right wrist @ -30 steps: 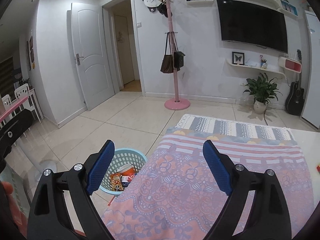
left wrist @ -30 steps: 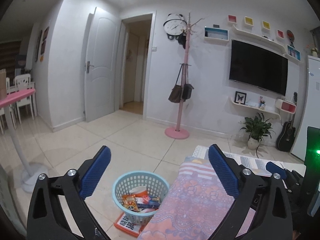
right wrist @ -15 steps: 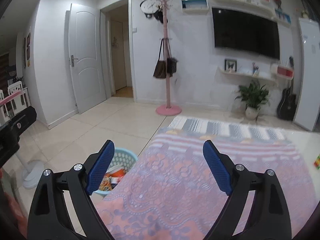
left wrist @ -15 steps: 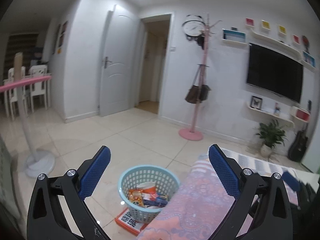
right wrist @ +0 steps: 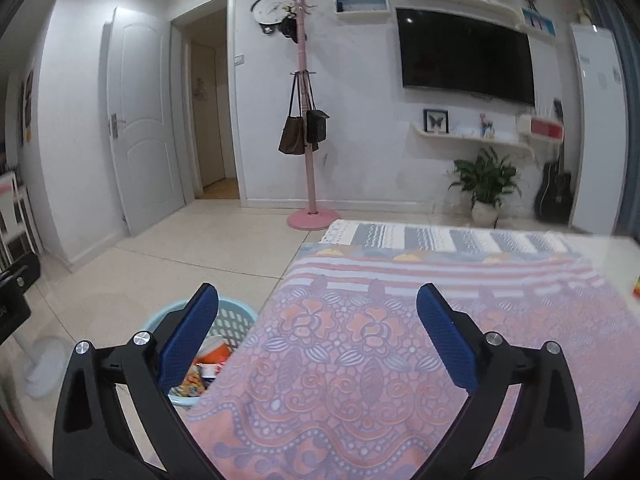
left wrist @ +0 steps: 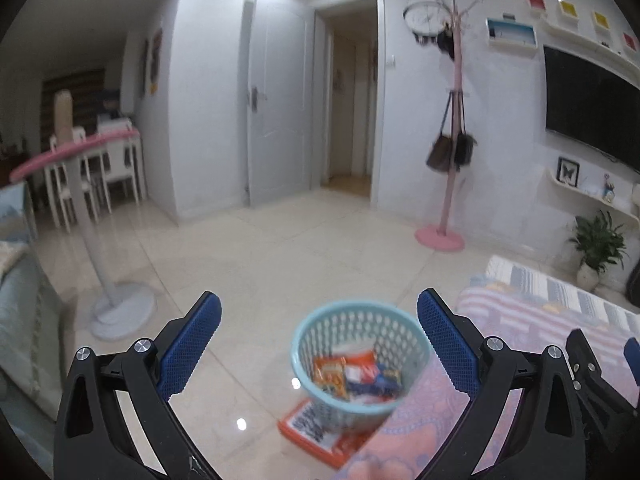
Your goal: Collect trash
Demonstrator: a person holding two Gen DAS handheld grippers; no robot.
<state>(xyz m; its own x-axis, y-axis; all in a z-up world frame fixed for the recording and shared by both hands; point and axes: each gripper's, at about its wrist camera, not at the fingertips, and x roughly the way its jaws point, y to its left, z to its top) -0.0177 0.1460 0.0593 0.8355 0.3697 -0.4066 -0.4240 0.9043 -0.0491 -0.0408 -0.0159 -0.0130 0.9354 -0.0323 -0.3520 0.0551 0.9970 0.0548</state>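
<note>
Both tools tip gently downward. The left gripper (left wrist: 318, 344) is spread wide with nothing between its blue ribbed pads. The right gripper (right wrist: 318, 336) is opening, also with nothing in it, above the patterned cloth (right wrist: 400, 344). The round, latticed plastic basket (left wrist: 360, 360) stands upright on the glossy tiled floor (left wrist: 280, 272) just beside the cloth, with crinkled wrappers (left wrist: 352, 376) inside.

A pink coat stand (right wrist: 307, 128) with two dark bags (right wrist: 303, 130) stands far ahead of the fingers, against a white wall. A wall clock (right wrist: 271, 8) hangs beside its top. Right of it hangs a black television (right wrist: 466, 56), with a potted plant (right wrist: 486, 184) and a guitar (right wrist: 555, 188) below. A patterned pink cloth (right wrist: 360, 360) lies beneath the fingers. A white door (right wrist: 140, 120) stands left.
</note>
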